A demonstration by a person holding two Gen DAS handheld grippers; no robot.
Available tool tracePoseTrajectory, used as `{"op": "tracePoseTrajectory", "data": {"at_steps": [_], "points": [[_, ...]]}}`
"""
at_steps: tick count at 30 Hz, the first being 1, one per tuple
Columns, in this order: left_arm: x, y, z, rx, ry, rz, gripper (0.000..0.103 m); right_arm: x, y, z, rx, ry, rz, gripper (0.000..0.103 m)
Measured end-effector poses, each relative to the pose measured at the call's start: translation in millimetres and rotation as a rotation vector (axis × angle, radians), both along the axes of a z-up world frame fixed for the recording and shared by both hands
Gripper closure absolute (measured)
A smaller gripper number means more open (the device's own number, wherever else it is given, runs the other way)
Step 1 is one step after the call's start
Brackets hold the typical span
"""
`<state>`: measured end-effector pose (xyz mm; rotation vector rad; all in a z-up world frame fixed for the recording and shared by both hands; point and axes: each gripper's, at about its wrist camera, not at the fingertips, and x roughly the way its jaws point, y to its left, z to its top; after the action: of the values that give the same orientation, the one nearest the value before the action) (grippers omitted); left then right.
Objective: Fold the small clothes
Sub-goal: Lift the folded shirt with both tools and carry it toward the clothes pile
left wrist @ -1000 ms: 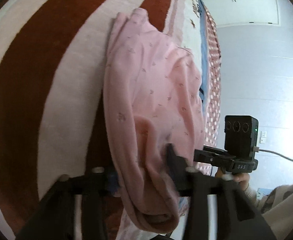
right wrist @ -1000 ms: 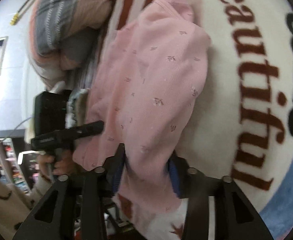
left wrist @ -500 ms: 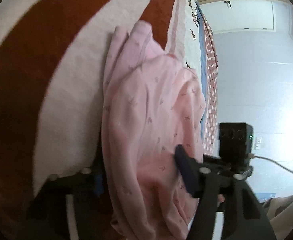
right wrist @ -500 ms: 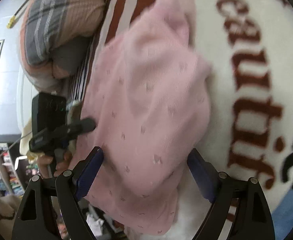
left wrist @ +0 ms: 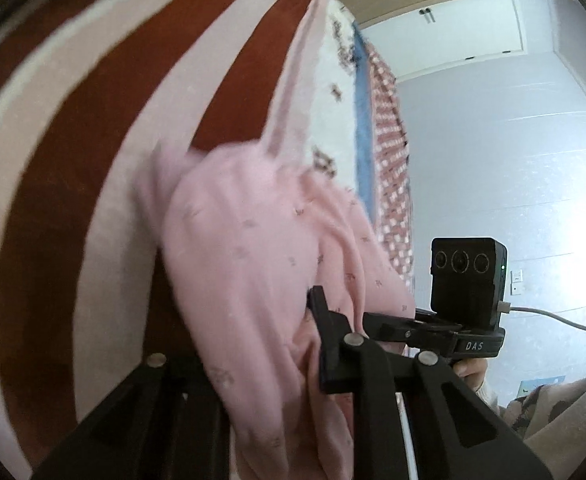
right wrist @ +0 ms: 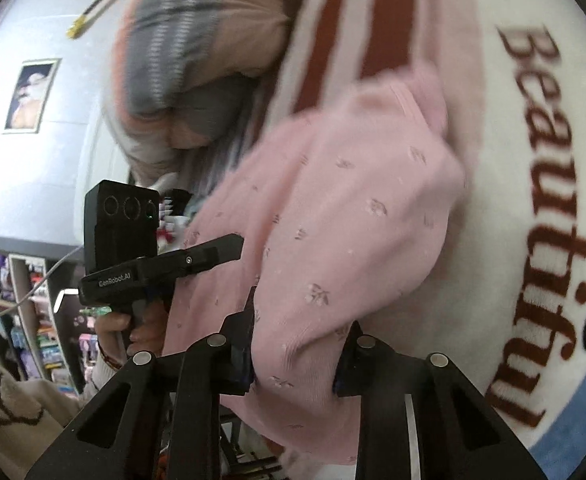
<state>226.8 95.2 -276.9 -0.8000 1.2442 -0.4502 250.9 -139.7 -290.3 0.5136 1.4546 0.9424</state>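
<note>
A striped blanket in rust-brown and cream covered the left and far part of the left wrist view. On it lay the pink garment, sprinkled with small motifs; its near end was bunched and lifted off the blanket. The left gripper had just been closing, and its jaws were clamped on that gathered near edge, cloth filling the gap between them. To the right, just beside the garment, the right gripper showed from the side with its black camera box above and a hand under it.

In the right wrist view, the left gripper reached in from the left, touching the garment's left edge, a hand around its handle. Far left lay a grey-and-tan striped pillow. The pink garment filled the middle, draped over the cream blanket lettered "Beautiful". The right gripper had also just been closing and pinched the garment's near fold.
</note>
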Motion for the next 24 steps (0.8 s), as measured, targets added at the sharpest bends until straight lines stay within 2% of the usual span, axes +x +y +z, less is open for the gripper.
{"op": "tracePoseTrajectory", "data": {"at_steps": [9, 14, 17, 24], "points": [[-30.5, 24.5, 134.8, 0.086, -0.070, 0.013, 0.088, -21.2, 44.5, 105.7, 0.071, -0.063, 0.036, 0.082], [-52.6, 58.9, 190.2, 0.124, -0.117, 0.003, 0.088, -36.5, 85.1, 152.7, 0.104, -0.106, 0.053, 0.082], [-62.4, 88.1, 212.0, 0.144, -0.141, -0.002, 0.088, -44.4, 118.0, 172.4, 0.112, -0.129, 0.058, 0.082], [-84.8, 210.3, 262.0, 0.196, -0.178, -0.006, 0.088, -66.6, 201.5, 203.3, 0.142, -0.163, 0.065, 0.082]]}}
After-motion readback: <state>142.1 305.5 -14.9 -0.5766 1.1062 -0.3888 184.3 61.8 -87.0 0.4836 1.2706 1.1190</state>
